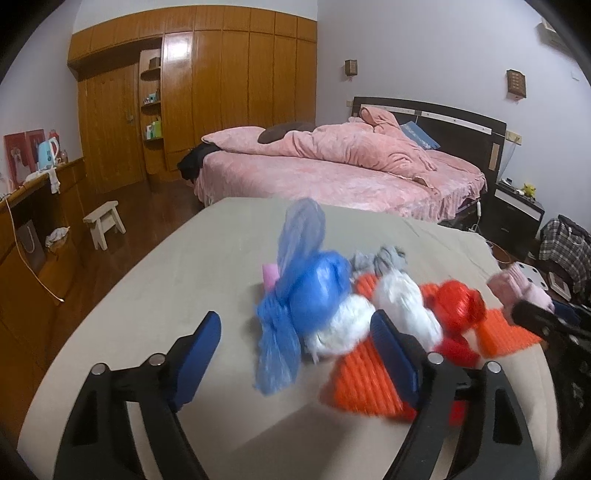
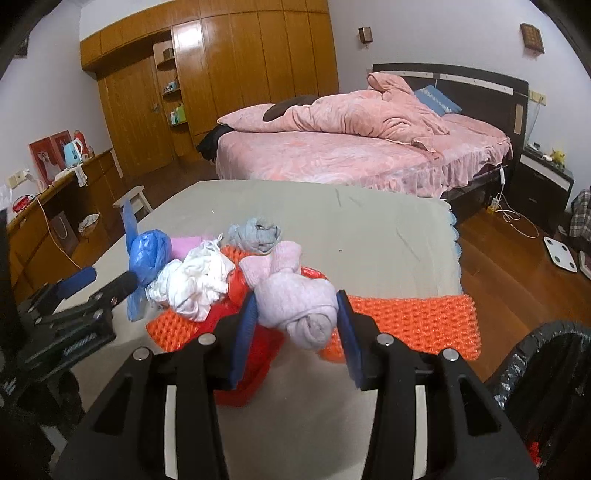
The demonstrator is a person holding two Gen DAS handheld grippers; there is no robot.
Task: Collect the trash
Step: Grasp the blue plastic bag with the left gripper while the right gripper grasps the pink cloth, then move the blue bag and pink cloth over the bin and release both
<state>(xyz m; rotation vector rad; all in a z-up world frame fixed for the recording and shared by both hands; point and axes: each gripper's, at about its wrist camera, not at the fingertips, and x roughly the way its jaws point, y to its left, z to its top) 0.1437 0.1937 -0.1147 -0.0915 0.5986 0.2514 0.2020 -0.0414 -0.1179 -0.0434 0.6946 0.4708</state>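
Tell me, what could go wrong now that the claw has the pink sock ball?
The right gripper pinches only the rolled end of the pink sock ball, so it might slip out before reaching the bin. It could also drag the red bag underneath. The open left gripper sits close to the pile and might bump it.

Pale lilac-white walls (image 2: 424,33). Glossy honey-brown wooden wardrobe (image 2: 258,62) fills far wall, open corner shelves with small bottles. Dark reddish wood plank floor (image 2: 517,266). Bed with dark wooden headboard (image 2: 476,83), rumpled pink quilt (image 2: 351,114), frilled pink valance. Black-and-white bedside cabinet (image 2: 543,184) at right. Long low wooden sideboard (image 2: 51,206) along left wall, pale blue kettle (image 2: 72,152) on top. Small cream wooden stool (image 1: 105,221) on floor. Two small dark wall lamps (image 1: 516,83) above bed.
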